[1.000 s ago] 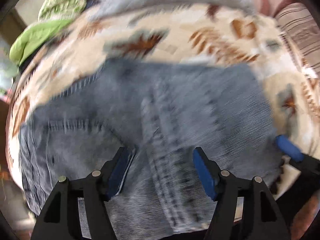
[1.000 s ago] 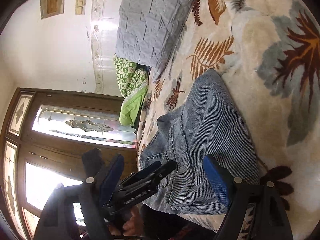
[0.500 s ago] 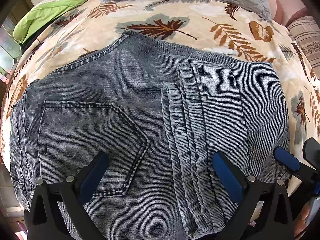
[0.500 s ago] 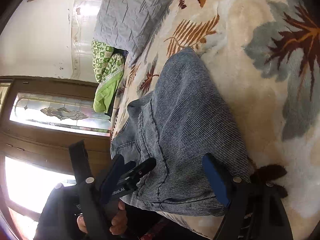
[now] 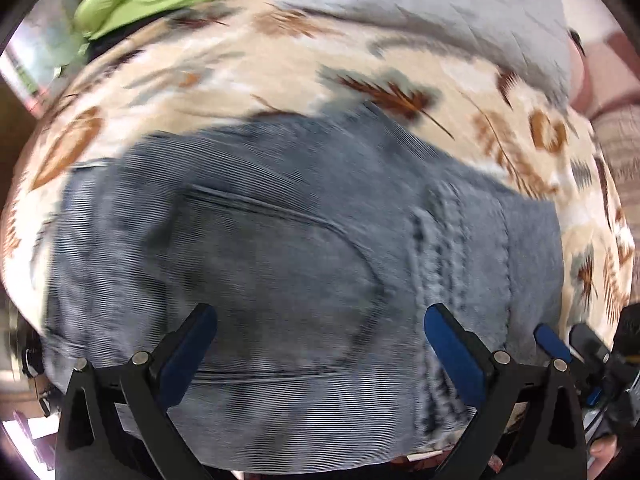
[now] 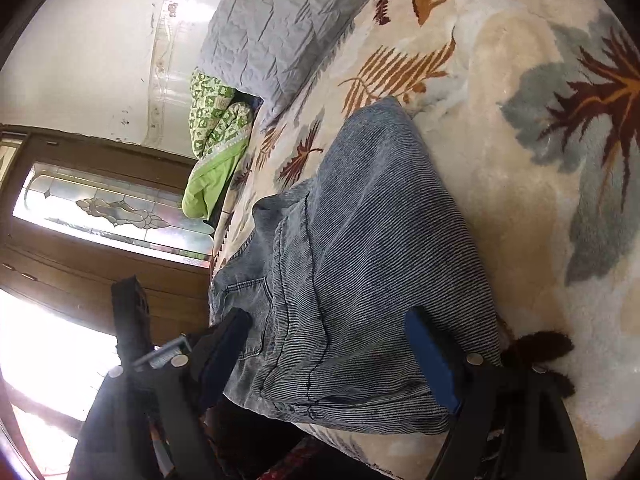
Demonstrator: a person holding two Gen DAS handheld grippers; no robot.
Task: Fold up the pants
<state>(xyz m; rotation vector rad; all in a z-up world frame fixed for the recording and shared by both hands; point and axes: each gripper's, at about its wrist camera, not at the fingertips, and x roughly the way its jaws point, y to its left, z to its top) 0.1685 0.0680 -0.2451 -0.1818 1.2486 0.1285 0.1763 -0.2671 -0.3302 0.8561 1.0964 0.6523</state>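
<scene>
Folded grey-blue jeans (image 5: pixel 280 260) lie on a leaf-patterned bedspread (image 5: pixel 280 60), back pocket up, with the leg hems stacked on their right side. My left gripper (image 5: pixel 320 316) hovers open above the pocket, pointing steeply down, its blue pads wide apart and nothing pressed between them. In the right wrist view the jeans (image 6: pixel 380 240) stretch away from the near bed edge. My right gripper (image 6: pixel 326 320) stands open astride their near end, and its pads do not squeeze the cloth. One of its blue fingertips (image 5: pixel 552 338) shows at the lower right of the left wrist view.
A grey quilted pillow (image 6: pixel 288 20) and a green patterned cloth (image 6: pixel 212 152) lie at the head of the bed. A wooden door with stained glass (image 6: pixel 100 208) stands beyond the bed's left edge. Striped fabric (image 5: pixel 616 148) lies at the far right.
My left gripper's jaws spread wider, off the stacked hems, and it slid left over the back pocket. The right gripper stayed in place with a slight roll.
</scene>
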